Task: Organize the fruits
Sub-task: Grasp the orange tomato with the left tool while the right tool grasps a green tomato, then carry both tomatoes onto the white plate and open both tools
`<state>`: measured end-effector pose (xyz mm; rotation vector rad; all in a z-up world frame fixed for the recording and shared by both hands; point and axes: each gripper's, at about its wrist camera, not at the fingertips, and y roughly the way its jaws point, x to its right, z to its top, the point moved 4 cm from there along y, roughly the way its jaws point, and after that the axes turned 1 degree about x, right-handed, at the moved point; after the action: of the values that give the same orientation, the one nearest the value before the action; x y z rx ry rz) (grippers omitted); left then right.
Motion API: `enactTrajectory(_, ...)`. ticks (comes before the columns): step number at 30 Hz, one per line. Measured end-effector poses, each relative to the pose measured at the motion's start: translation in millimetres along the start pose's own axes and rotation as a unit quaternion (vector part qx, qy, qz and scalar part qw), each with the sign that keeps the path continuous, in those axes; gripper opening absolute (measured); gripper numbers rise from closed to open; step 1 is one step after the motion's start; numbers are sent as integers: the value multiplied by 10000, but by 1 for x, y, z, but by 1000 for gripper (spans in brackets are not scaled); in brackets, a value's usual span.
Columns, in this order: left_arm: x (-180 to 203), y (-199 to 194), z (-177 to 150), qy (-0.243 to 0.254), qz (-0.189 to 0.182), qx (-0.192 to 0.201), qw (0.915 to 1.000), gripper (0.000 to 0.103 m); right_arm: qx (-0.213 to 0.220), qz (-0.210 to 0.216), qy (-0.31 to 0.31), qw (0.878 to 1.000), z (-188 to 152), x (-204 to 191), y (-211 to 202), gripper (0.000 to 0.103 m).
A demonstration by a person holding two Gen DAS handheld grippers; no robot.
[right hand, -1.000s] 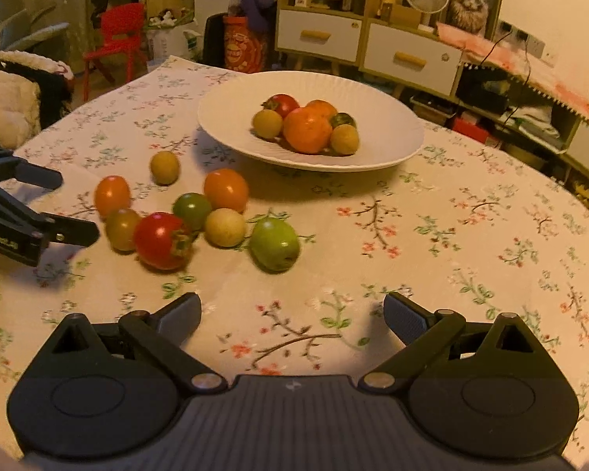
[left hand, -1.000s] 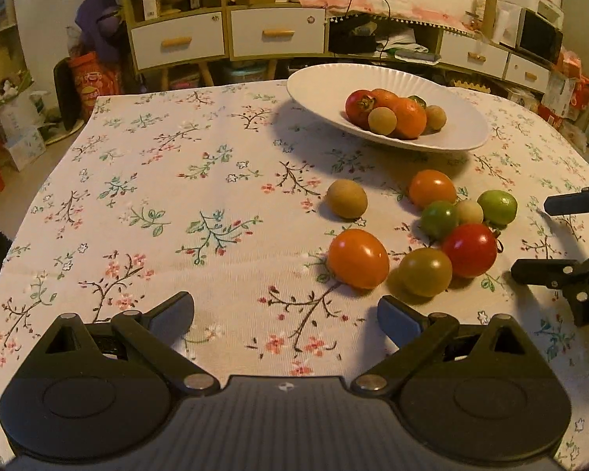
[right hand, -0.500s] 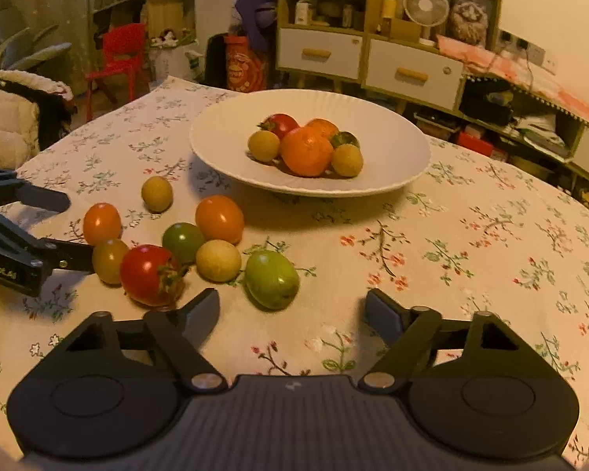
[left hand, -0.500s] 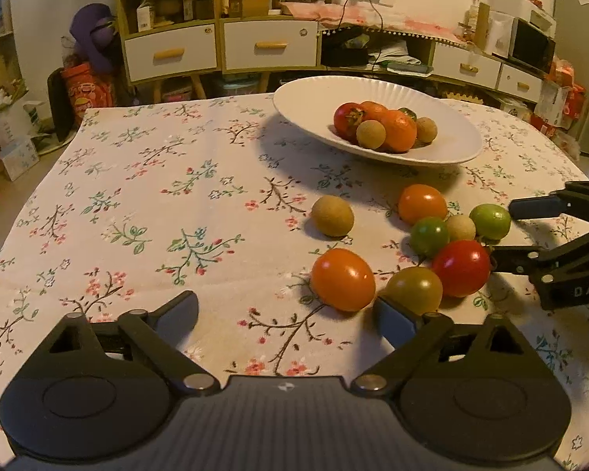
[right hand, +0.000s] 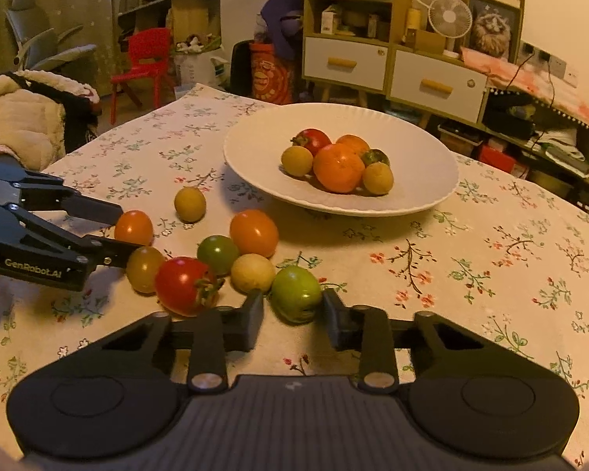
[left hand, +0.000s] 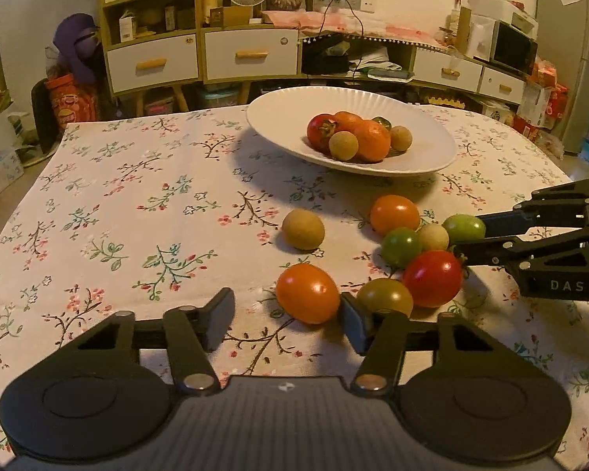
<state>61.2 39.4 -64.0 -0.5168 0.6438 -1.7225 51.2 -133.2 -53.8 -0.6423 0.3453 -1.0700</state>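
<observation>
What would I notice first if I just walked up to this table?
Probably the white plate piled with fruit at the back of the flowery tablecloth. Next, the bright loose tomatoes in front of it: the right claw has just closed on a green tomato, and the left claw has been closing around an orange tomato.

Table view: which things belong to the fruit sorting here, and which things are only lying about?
For the job:
- plate, with a fruit pile in it
- loose on the cloth: green tomato, red tomato, orange tomato, brown fruit and four others

Lying about:
- fan
- cat picture
- drawers
- red chair
- microwave
</observation>
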Motion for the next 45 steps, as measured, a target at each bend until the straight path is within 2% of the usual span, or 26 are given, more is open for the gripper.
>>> enactTrajectory(6,-1,0,2,-69,-51,12,10000,34,-5,-1,63,10000,1,0,0,24)
enactTrajectory(25,-8,-3,5,-305,-81,-56,9995,33,52,104,73,9999,6,-6,-7,24)
enactTrajectory(45,-5,-14,23,-519,-237,122,9983,33,254,247,359,9987,21,-6,-23,24)
